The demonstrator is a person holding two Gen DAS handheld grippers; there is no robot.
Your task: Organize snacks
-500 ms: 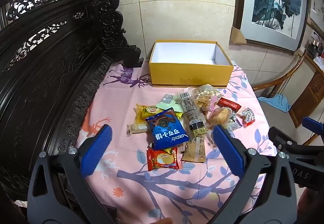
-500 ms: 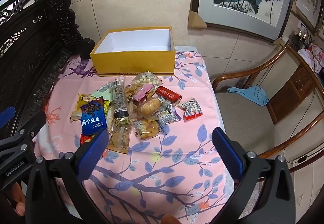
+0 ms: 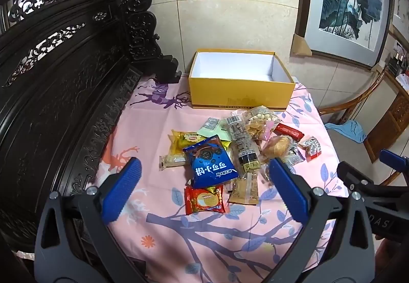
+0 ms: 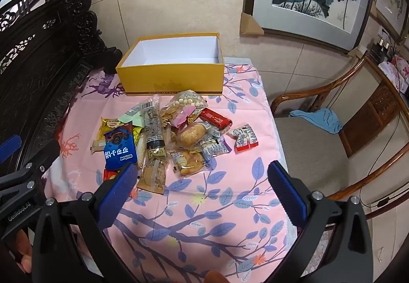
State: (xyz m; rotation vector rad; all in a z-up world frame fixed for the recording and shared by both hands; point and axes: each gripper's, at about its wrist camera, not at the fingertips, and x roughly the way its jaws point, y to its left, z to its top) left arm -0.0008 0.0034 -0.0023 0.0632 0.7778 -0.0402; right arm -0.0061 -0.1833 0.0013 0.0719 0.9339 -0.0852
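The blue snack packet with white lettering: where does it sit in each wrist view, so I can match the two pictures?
Left wrist view: the blue snack packet with white lettering lies at the centre, on top of the pile's near-left part.
Right wrist view: left of centre, just beyond the right gripper's left finger.
Shared landmark: the open yellow cardboard box behind the pile in both.

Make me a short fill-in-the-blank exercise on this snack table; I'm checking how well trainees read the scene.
1. The yellow box behind the snack pile holds ____ so far.
2. The blue packet lies partly over a ____ packet nearer the camera.
3. Both the left gripper and the right gripper are ____ and hold nothing.
4. On the chair seat lies a ____ cloth.

Missing words: nothing; red; open; blue
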